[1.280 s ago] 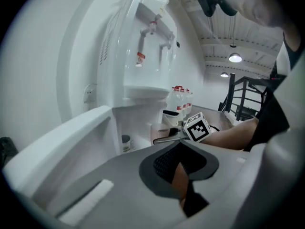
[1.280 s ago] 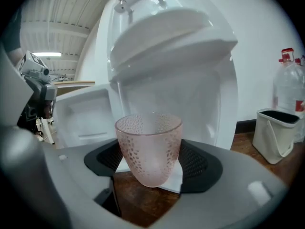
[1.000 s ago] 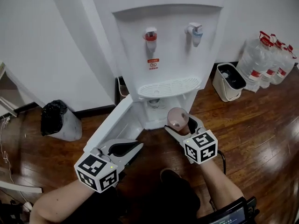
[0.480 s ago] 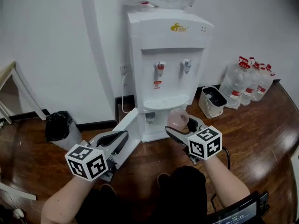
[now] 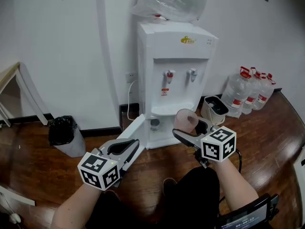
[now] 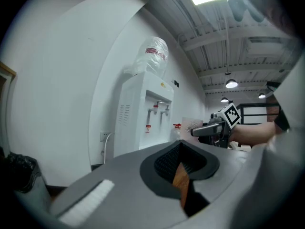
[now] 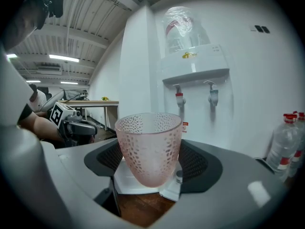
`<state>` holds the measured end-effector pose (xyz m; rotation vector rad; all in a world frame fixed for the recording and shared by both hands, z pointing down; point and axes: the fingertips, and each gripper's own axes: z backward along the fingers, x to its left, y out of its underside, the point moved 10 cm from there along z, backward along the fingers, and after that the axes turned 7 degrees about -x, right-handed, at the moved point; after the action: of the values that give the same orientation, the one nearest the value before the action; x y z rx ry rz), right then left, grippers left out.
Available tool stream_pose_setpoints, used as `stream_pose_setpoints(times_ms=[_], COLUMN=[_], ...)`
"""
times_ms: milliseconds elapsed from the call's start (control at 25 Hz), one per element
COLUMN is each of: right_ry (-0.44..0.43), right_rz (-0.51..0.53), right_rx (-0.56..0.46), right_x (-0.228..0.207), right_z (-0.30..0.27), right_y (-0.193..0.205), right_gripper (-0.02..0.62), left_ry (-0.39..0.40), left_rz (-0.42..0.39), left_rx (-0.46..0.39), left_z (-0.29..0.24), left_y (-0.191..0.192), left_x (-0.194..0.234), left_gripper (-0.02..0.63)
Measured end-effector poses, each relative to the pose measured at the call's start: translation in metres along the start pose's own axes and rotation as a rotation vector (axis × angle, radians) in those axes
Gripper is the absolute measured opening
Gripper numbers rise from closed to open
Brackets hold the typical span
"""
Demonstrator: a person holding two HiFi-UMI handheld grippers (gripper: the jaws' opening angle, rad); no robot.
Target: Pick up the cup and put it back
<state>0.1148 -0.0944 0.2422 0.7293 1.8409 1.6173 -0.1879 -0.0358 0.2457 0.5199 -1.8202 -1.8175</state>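
A pink dotted cup (image 5: pixel 185 121) stands upright between the jaws of my right gripper (image 5: pixel 188 130), which is shut on it in front of the white water dispenser (image 5: pixel 175 66), about level with the drip tray. In the right gripper view the cup (image 7: pixel 149 147) fills the middle, clamped low by the right gripper (image 7: pixel 152 170), with the dispenser's taps (image 7: pixel 180 99) behind it. My left gripper (image 5: pixel 125 149) hangs lower left, shut on nothing. From the left gripper (image 6: pixel 183 178) the cup (image 6: pixel 192 126) shows far off.
The dispenser's lower door (image 5: pixel 131 130) hangs open toward the left. A bin with a black bag (image 5: pixel 64 135) stands at the left wall. A white bucket (image 5: pixel 214 109) and several water bottles (image 5: pixel 250 95) sit right of the dispenser. The floor is dark wood.
The head view has risen and drawn back, so the whole dispenser now shows. Both grippers have come up with it; the cup stays clamped in the right gripper.
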Motion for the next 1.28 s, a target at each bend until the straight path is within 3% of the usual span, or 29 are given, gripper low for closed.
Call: stream_pose_setpoints(times_ms=[560, 720, 1280], right_ry=[-0.016, -0.021, -0.017], right_rz=[-0.003, -0.008, 0.005], right_rx=[0.029, 0.039, 0.041], right_x=[-0.003, -0.003, -0.012], right_z=[0.001, 0.000, -0.005], right_y=[0.002, 0.007, 0.015], right_gripper=[0.365, 0.365, 0.365], left_ry=[-0.016, -0.016, -0.037], left_rz=[-0.052, -0.108, -0.072], left_rx=[0.026, 0.044, 0.049], left_z=[0.001, -0.004, -0.009], left_y=[0.005, 0.007, 0.021], left_x=[-0.006, -0.010, 0.002], left_gripper=[0.016, 0.016, 0.014])
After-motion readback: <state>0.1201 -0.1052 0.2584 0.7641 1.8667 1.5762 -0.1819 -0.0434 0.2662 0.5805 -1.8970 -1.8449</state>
